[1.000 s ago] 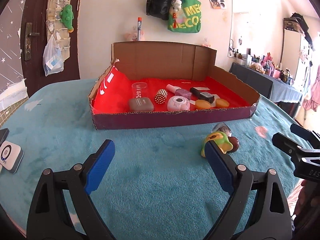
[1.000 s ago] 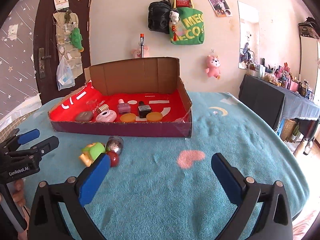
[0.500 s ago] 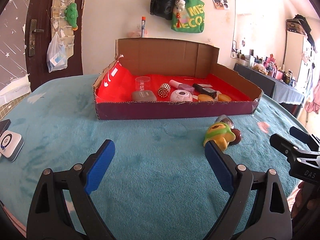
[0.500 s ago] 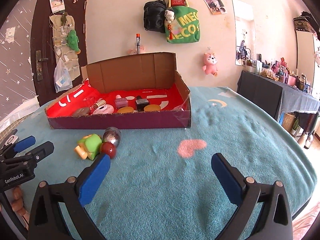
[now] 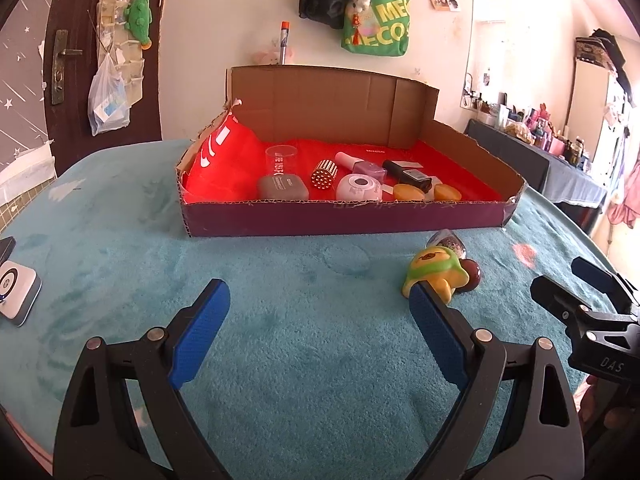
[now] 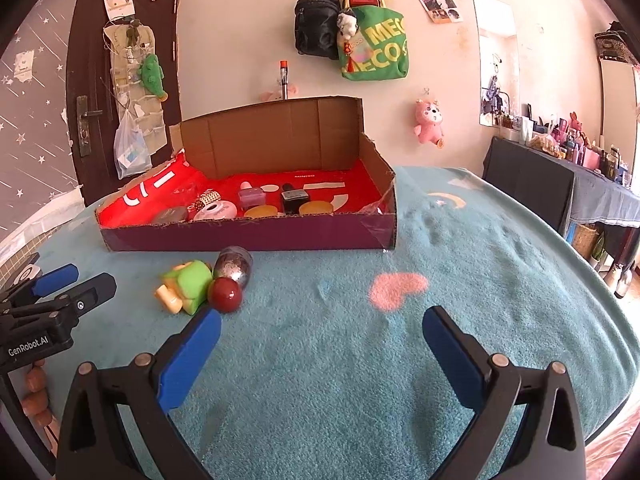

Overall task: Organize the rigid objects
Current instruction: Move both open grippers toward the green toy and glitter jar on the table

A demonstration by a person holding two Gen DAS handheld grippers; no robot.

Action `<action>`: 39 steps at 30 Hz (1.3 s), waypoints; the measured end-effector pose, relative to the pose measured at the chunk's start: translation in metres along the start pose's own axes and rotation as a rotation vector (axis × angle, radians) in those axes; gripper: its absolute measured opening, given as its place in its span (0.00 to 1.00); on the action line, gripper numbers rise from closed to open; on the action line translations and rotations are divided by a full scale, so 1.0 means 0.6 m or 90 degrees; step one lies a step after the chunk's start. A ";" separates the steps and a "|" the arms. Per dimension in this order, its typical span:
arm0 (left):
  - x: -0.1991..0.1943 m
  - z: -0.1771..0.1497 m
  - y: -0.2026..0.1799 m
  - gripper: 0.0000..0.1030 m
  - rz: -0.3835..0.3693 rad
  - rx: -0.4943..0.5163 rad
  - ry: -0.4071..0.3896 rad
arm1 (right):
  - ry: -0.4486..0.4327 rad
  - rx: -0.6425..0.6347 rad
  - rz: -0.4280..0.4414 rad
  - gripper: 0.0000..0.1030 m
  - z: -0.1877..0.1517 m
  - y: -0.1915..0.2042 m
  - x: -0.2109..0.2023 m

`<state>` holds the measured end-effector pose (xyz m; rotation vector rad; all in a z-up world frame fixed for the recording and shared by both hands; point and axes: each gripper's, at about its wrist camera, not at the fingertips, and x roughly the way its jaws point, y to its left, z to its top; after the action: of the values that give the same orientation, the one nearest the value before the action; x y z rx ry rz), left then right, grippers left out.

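A cardboard box point(image 5: 344, 224) with a red lining stands on the teal table cover and holds several small objects: a grey case point(image 5: 283, 188), a studded cylinder point(image 5: 323, 174), a white round case point(image 5: 358, 188) and two orange discs. In front of the box lie a green and yellow toy point(image 5: 434, 270) point(image 6: 188, 282), a dark red ball point(image 6: 225, 294) and a silver glitter egg point(image 6: 233, 264). My left gripper point(image 5: 318, 316) is open over bare cloth, the toy just beyond its right fingertip. My right gripper point(image 6: 320, 340) is open too, the ball just past its left fingertip.
A white square device point(image 5: 14, 292) lies at the table's left edge. A pink heart patch point(image 6: 398, 286) marks the cloth. A dark side table point(image 6: 560, 196) with bottles stands to the right. Bags hang on the far wall.
Both views have tilted a little, so the box and toys sit slightly lower or higher in frame. Both grippers stay open and nothing on the table has moved.
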<state>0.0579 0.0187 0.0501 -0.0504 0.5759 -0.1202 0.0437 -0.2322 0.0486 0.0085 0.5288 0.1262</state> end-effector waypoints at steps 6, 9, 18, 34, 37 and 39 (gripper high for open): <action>0.012 0.018 -0.003 0.89 -0.016 0.003 0.025 | 0.006 0.005 0.003 1.00 0.012 -0.008 0.001; 0.022 0.027 -0.007 0.89 -0.030 0.003 0.045 | 0.011 0.009 0.006 1.00 0.019 -0.013 0.003; 0.065 0.032 -0.019 0.89 -0.051 0.013 0.124 | 0.038 0.012 0.007 1.00 0.035 -0.024 0.016; 0.073 0.062 -0.050 0.89 -0.109 0.040 0.155 | 0.049 0.027 -0.012 1.00 0.054 -0.059 0.031; 0.076 0.063 -0.061 0.89 -0.122 0.045 0.159 | 0.056 0.042 -0.010 1.00 0.054 -0.071 0.036; 0.081 0.060 -0.071 0.89 -0.133 0.050 0.166 | 0.060 0.048 -0.008 1.00 0.055 -0.077 0.038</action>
<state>0.1137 -0.0294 0.0575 -0.0185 0.8261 -0.3555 0.0852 -0.2744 0.0636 0.0730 0.6275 0.0952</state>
